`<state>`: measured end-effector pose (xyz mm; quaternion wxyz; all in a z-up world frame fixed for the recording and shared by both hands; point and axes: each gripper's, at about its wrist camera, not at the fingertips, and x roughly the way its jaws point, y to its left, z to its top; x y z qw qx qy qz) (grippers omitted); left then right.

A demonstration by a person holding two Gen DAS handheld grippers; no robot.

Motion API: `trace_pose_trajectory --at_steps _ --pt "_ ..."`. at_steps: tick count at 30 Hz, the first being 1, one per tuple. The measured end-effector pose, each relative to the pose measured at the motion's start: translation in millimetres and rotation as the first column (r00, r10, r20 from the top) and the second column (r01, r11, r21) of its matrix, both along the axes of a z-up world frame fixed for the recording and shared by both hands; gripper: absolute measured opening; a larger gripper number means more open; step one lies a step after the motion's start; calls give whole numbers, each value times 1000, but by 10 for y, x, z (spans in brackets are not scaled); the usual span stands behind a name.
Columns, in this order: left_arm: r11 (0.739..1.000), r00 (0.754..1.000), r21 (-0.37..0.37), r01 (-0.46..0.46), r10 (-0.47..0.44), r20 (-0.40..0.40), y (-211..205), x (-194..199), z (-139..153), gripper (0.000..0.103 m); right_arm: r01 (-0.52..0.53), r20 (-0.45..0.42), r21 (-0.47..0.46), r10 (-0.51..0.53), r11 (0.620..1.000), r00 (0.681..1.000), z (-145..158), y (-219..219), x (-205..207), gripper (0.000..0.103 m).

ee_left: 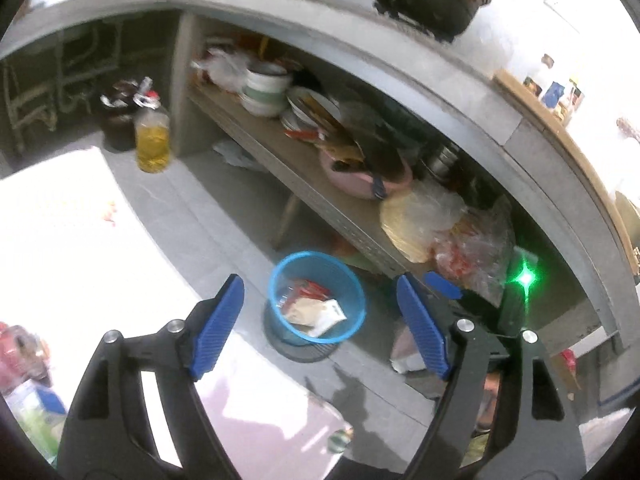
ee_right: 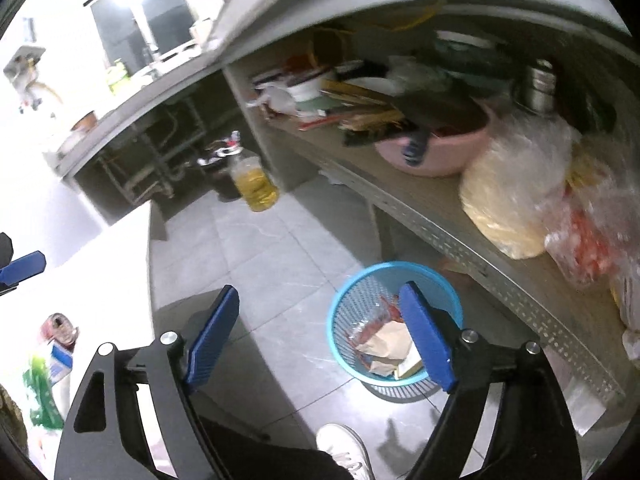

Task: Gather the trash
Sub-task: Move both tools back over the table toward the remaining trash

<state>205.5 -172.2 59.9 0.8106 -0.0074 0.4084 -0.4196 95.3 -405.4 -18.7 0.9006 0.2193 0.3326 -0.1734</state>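
Observation:
A blue mesh waste basket [ee_left: 354, 300] stands on the grey tiled floor beside a low shelf; it also shows in the right wrist view [ee_right: 344, 320]. It holds several wrappers and paper scraps [ee_left: 316, 308] [ee_right: 386, 344]. My left gripper [ee_left: 320, 324] is open and empty, held above the basket. My right gripper [ee_right: 320, 338] is open and empty, also above the floor by the basket, its right finger in front of the basket. More packets [ee_right: 52, 368] lie on the white table at the lower left.
A cluttered shelf [ee_left: 280, 160] under a grey counter holds bowls, a pink basin [ee_right: 436, 156] and plastic bags. An oil bottle [ee_left: 152, 140] stands on the floor. The white table edge [ee_right: 132, 280] lies left. A white shoe [ee_right: 346, 448] is below.

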Motion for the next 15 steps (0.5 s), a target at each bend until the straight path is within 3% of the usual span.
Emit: trace_pose_trajectory --at_steps 4,9,15 --pt "996 994 -6 -95 95 57 392 -104 101 77 -52 22 -3 52 999 998 160 149 12 84" --pt "981 979 -27 -195 196 49 780 -134 109 77 -99 41 4 98 995 994 275 286 33 85" --pt "958 954 7 -288 286 87 1133 -158 104 77 -146 64 32 143 989 988 355 407 86 85"
